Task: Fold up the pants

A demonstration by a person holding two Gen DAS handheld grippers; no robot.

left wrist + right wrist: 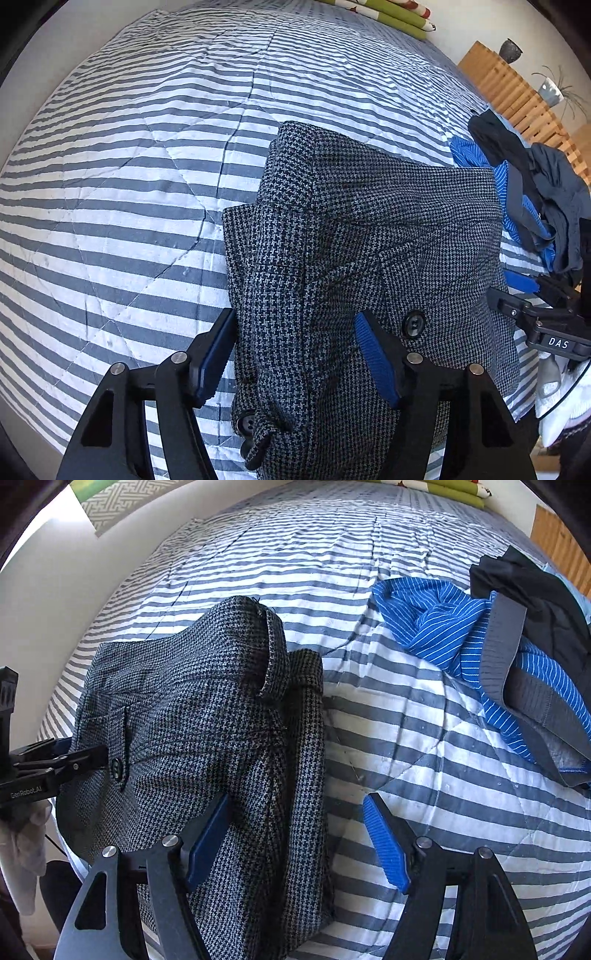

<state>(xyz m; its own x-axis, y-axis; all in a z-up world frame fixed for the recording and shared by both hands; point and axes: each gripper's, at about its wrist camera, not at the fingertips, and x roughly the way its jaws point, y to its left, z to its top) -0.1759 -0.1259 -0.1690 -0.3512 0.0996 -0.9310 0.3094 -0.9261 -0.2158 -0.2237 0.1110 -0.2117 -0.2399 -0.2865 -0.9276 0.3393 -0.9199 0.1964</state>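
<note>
Left wrist view: the left hand-held gripper (295, 358) hangs released, jaws wide over the folded pants (369, 240), which lie in a compact bundle on the striped bed (129, 166), presumably just set down.

Right wrist view: the right hand-held gripper (295, 843) is likewise unclenched, straddling the pants' right edge; other clothes (480, 646) wait well apart.

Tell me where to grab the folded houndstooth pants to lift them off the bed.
Judging by the fold, take the houndstooth pants at the thick stacked edge nearest the cameras, from above. The layers bunch there, and both sides overhang onto bare striped quilt.
</note>
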